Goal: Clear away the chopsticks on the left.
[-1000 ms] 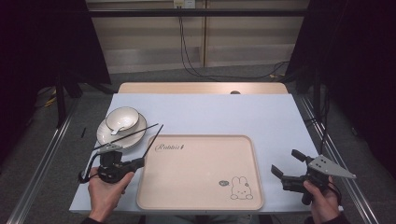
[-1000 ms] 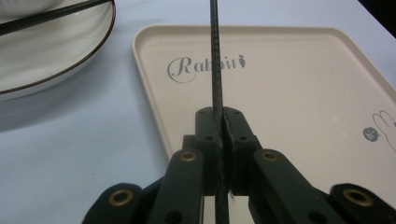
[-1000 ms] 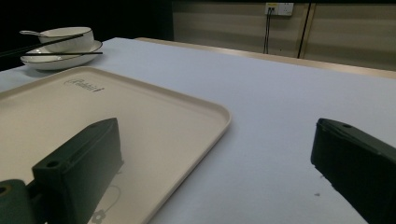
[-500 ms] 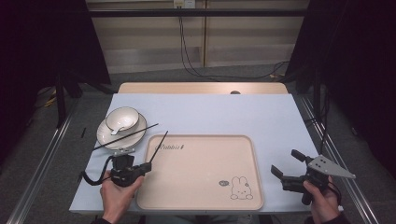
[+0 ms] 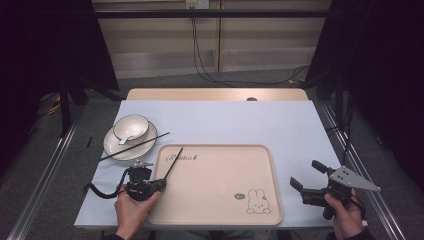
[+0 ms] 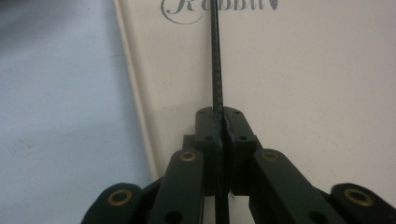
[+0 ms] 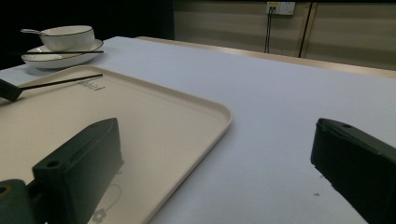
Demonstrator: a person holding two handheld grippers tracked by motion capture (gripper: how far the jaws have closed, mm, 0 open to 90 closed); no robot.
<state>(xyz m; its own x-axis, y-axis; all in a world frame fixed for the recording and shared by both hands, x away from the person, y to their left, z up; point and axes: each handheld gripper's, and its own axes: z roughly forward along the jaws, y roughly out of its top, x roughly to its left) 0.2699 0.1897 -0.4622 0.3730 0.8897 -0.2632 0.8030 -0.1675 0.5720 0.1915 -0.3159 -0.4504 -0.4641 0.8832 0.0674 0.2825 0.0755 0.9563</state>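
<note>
**Over the tray's left edge: one chopstick pinched, one left on the plate**

Over the tray's [image 5: 220, 200] left rim I have my left gripper [image 5: 159, 184] with its jaws pressed together on the butt end of a black chopstick [image 5: 173, 163]. The left gripper view shows the stick [image 6: 216, 56] running straight out from the closed pads over the tray surface [image 6: 303, 84], tip toward the "Rabbit" lettering. My guess is I grip it at the very end so the length can lie down flat inside the tray.

Left of the tray, just beyond its far-left corner, the white plate [image 5: 116, 150] carries the bowl [image 5: 131, 127] with a spoon [image 5: 123, 139] in it, and the second chopstick [image 5: 135, 145] lies across the plate rim, untouched.

Right of the tray, my right gripper [image 5: 306, 176] hangs with jaws spread wide, holding nothing, probably parked out of the way. Can't tell whether the held stick's tip touches the tray yet.
</note>
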